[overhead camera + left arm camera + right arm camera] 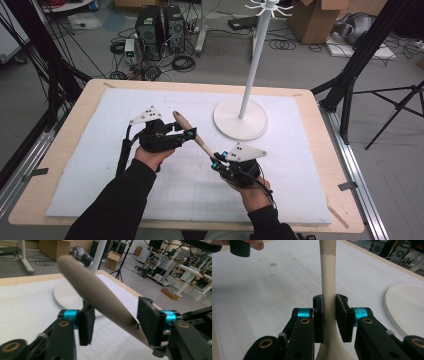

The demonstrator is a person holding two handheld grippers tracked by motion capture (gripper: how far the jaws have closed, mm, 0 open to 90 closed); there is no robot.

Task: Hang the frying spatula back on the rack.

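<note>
A long beige utensil [195,136] with a tan handle end hangs slanted above the white mat [90,165]. My right gripper [218,160] is shut on it near its wider, lower end; in the right gripper view the pads [320,320] press both sides of the stem [328,277]. My left gripper [189,134] sits higher up the handle. In the left gripper view the handle [100,295] crosses slantwise between the spread jaws of that gripper [116,323], close to the right-hand pad [147,322], with a gap beside the other pad.
A white stand with a round base [241,119] and a tall pole [255,60] rises at the mat's far right. The wooden table edge [330,165] borders the mat. Tripod legs, cables and boxes lie on the floor beyond.
</note>
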